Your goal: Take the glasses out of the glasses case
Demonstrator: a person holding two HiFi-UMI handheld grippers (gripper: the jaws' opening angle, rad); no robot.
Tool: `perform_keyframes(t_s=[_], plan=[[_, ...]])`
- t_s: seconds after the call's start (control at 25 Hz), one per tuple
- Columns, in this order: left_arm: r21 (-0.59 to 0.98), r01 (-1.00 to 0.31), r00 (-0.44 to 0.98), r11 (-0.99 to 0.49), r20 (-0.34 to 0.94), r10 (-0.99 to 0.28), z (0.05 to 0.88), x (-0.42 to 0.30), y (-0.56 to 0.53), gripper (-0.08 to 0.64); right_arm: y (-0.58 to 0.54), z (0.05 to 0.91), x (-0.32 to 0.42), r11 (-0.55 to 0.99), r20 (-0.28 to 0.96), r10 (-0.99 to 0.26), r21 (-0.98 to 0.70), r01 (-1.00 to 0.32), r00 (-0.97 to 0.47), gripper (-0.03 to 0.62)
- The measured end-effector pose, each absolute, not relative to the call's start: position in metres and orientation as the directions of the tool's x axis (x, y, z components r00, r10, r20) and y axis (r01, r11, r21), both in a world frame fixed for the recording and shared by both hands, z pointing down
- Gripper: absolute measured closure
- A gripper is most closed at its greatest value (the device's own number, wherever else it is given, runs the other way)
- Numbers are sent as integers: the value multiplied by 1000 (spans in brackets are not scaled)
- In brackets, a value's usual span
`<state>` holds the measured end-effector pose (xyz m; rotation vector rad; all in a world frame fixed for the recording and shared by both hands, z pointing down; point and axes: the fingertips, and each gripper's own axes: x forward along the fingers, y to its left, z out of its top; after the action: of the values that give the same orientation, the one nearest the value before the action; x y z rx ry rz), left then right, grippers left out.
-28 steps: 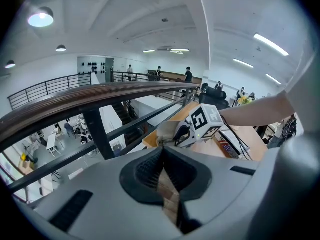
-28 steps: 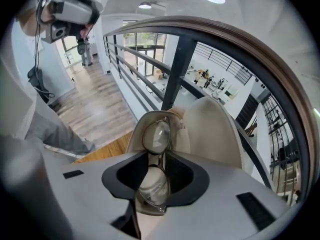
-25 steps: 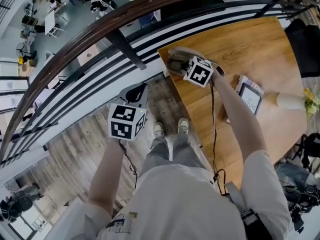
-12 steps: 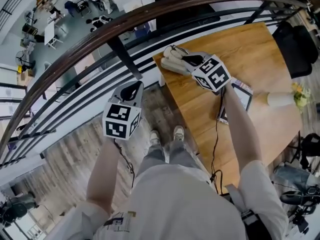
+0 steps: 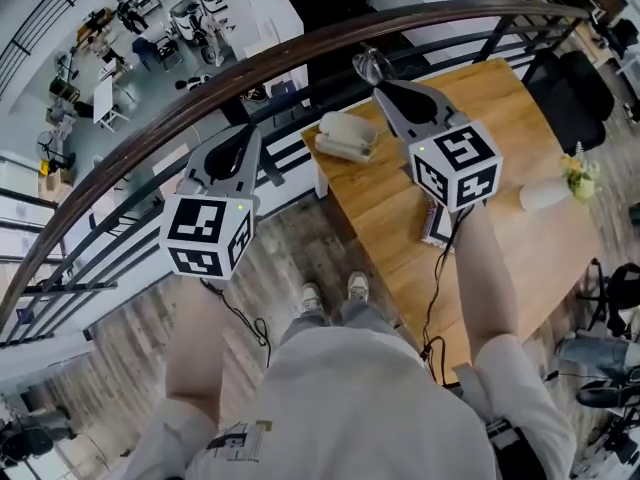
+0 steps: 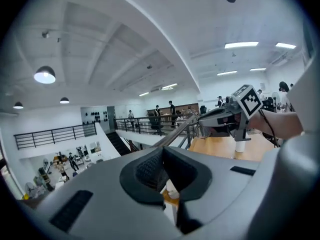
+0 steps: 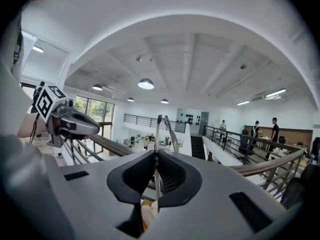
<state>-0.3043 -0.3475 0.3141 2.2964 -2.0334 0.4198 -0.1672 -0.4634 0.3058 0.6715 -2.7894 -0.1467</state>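
Right gripper (image 5: 379,84): my jaws had just been closing and pinched the glasses (image 5: 366,64), above the table's (image 5: 500,118) far edge.
Left gripper (image 5: 249,132): jaws together, empty.
Case (image 5: 345,135): on the table's far-left corner.

Head view: the camera sits on the person's head and looks steeply down over a curved dark wooden handrail (image 5: 150,138), a light brown wooden surface (image 5: 500,258) and the grey plank floor (image 5: 300,253) at the person's feet. The left gripper (image 5: 240,140) and the right gripper (image 5: 380,86) sit close beneath the lens.

Left gripper view: the camera rides just behind that gripper's grey fingers (image 6: 100,199). It faces roughly level across a large open hall, with the right gripper at its right side.

Right gripper view: it is mounted the same way and also faces the hall, with the left gripper at its left side.

All three views share the handrail and the lower hall floor beyond it.
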Motion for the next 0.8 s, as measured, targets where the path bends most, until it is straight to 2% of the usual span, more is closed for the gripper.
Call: perform_keyframes(t_s=[0.16, 0.36, 0.64, 0.8], plan=[[-228, -967, 91, -118, 128, -988, 258, -294, -335, 543, -429, 242, -152, 855, 77, -504, 191, -483, -860, 549], [-324, -943, 83, -82, 12, -996, 208, -280, -311, 543, -388, 182, -129, 846, -86, -505, 146, -512, -859, 549], [-374, -927, 45, -17, -66, -997, 187, -281, -277, 543, -344, 154, -101, 859, -206, -492, 44, -510, -846, 549], [-370, -929, 26, -2, -60, -998, 193, -288, -259, 543, -326, 158, -87, 851, -212, -506, 35, -524, -836, 549]])
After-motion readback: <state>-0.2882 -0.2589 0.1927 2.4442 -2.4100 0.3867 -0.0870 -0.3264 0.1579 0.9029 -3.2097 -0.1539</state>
